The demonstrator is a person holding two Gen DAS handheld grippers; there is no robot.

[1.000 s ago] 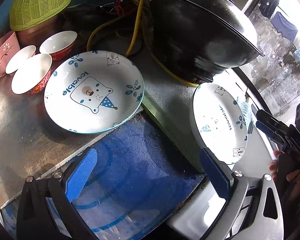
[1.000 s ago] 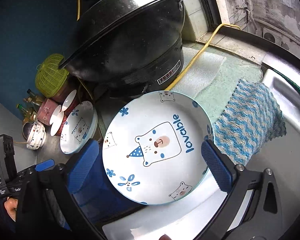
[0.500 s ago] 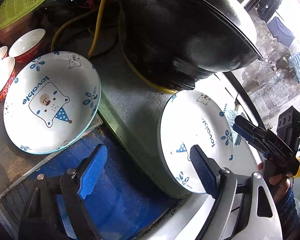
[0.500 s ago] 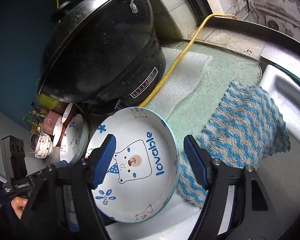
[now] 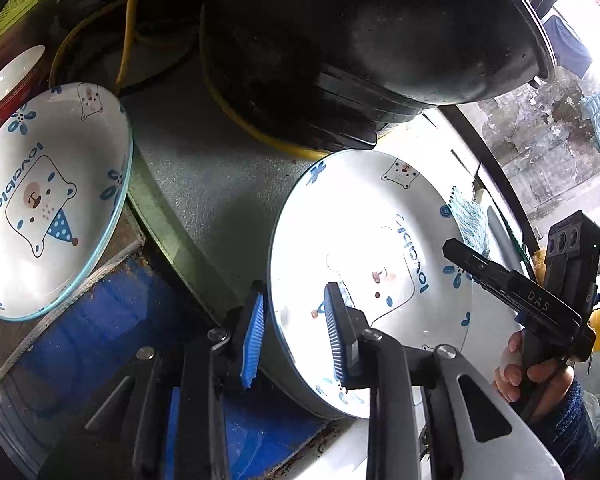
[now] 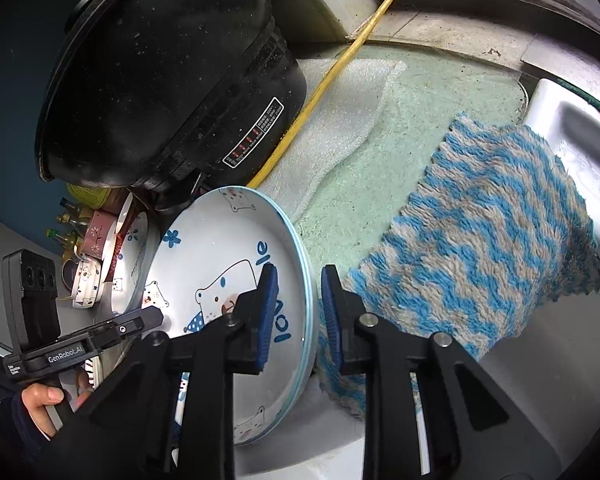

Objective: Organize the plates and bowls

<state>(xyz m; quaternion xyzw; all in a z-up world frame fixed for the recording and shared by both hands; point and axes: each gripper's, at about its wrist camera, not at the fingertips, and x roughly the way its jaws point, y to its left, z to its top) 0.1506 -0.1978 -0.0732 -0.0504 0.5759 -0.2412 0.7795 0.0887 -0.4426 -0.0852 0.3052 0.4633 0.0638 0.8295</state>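
Left wrist view: two bear-print plates. The near plate [image 5: 384,240] is tilted at the worktop [image 5: 220,184] edge, its rim between the blue pads of the left tool [image 5: 296,336]; the pads straddle the rim closely, but contact cannot be confirmed. The second plate [image 5: 48,196] lies flat toward the worktop's left side, a red bowl [image 5: 12,80] just behind it. The black cooker [image 5: 360,40] stands behind both plates, leaving little room at the near plate's far rim.

Right wrist view: the same near plate [image 6: 228,280], with the right tool [image 6: 296,312] closed to a narrow gap astride the opposite rim; whether it grips cannot be told. Shown only here: a blue-and-grey knitted cloth [image 6: 480,248] draped over the white sink [image 6: 572,128] edge, just right of the plate, and a cluster of bowls [image 6: 100,236] and bottles beyond the second plate [image 6: 134,252]. A yellow cable [image 6: 320,92] runs beside the cooker [image 6: 172,80].
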